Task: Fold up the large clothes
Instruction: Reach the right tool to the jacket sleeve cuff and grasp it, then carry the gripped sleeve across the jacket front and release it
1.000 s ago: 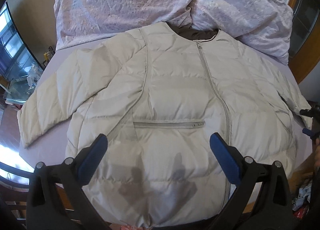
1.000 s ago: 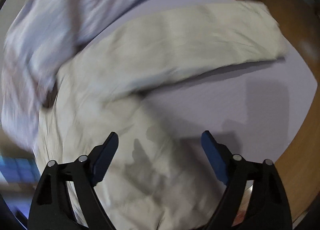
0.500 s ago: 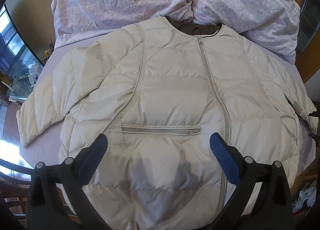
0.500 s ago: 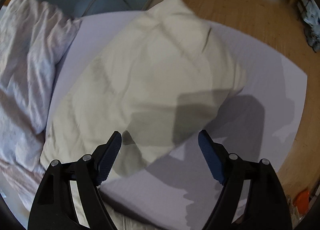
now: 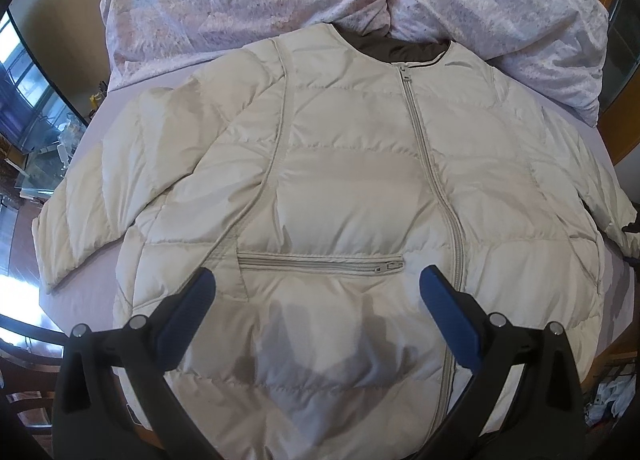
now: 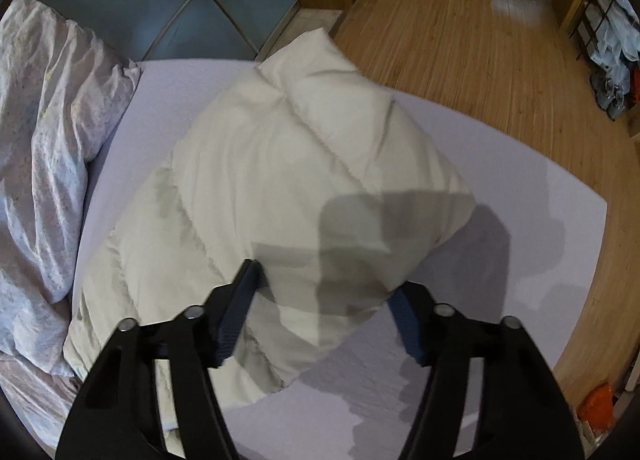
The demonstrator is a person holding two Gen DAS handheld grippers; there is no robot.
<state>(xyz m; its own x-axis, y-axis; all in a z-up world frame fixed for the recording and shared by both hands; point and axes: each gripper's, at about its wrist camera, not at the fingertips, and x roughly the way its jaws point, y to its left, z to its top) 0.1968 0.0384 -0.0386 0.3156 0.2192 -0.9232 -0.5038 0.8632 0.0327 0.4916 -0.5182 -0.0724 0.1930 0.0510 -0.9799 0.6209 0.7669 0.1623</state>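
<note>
**Sleeve Grip Half Made, Slip Risk Remains**

While the cream puffer jacket [image 5: 352, 196] lies zipped and face up on the lavender sheet [image 6: 500, 188], its collar toward the rumpled duvet [image 5: 248, 0], the right gripper [image 6: 324, 292] is set around the end of one sleeve [image 6: 304, 180]. Its jaws have just been closing, with the padded cuff between them. One blue pad is pressed into the fabric; the other is largely covered by the sleeve's bulge, so a firm pinch cannot be confirmed.

Slippage is judged the main hazard: the shell looks slick and the filling springy, so a shallow bite could be lost once the sleeve is lifted. Should only the outer layer be caught, the sleeve could fold unevenly. A sideways pull might also drag the whole jacket across the sheet and toward the bed edge, which is close to this sleeve.

The left gripper [image 5: 316, 300] is held spread above the lower front near the pocket zip [image 5: 320, 262], nothing between its fingers.

The hem is cut off by the gripper body in the left view. The right sleeve's cuff there is nearly lost at the frame edge. Shadow obscures the cuff opening in the right view.
</note>
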